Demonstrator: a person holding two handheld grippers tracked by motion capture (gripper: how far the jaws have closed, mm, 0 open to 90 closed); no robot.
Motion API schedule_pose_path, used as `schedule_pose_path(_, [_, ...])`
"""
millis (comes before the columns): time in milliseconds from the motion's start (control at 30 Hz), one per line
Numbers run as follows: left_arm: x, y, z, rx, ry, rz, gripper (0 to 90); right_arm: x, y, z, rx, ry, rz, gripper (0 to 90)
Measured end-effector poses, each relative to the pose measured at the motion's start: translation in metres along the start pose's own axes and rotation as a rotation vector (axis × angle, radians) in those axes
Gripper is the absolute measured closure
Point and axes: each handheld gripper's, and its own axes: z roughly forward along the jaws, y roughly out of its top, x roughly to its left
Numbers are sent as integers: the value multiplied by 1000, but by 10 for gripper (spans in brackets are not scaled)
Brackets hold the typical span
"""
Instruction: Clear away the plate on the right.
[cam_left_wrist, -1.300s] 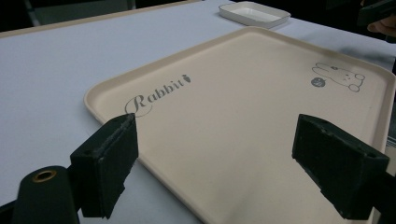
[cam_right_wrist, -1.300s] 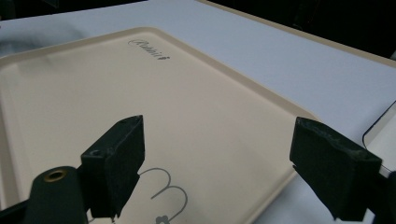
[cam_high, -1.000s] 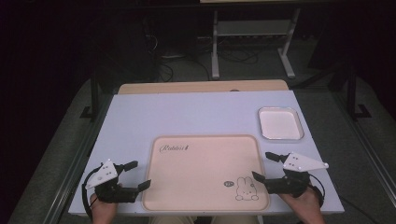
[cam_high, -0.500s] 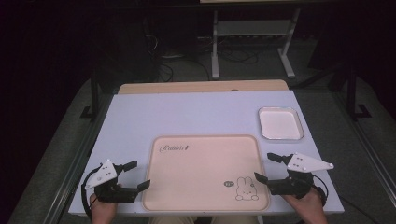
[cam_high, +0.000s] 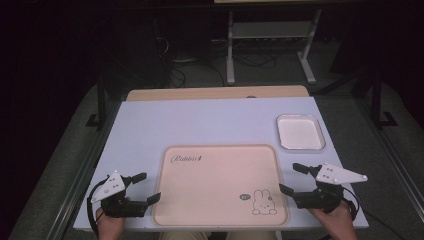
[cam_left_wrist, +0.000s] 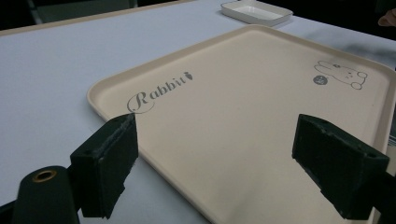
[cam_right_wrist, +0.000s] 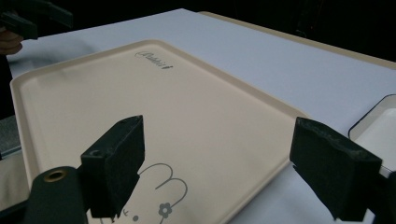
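Observation:
A beige tray (cam_high: 220, 172) with "Rabbit" lettering and a bunny drawing lies flat at the table's near middle. My left gripper (cam_high: 149, 186) rests on the table just left of the tray, open, its fingers pointing at the tray's left rim. My right gripper (cam_high: 289, 178) rests just right of the tray, open, pointing at its right rim. In the left gripper view the open gripper (cam_left_wrist: 217, 140) frames the tray (cam_left_wrist: 243, 112) with nothing between the jaws. The right gripper view shows the same: the gripper (cam_right_wrist: 219, 140) is open over the tray's bunny corner (cam_right_wrist: 154, 107).
A small white dish (cam_high: 300, 132) sits empty at the right, behind my right gripper. The table top (cam_high: 210, 125) is pale, with a wooden strip (cam_high: 215, 93) along its far edge. Beyond it a metal stand (cam_high: 270, 40) and cables lie on the dark floor.

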Motion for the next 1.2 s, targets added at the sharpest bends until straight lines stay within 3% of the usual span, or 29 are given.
schedule_pose_path(567, [2,-2,1,4,4,-14,140,-7,1,-4,17,25,18,171])
schedule_pose_path(1200, [3,-3,1,13,10,-11,140,-22,-2,-29,22,11,34,169])
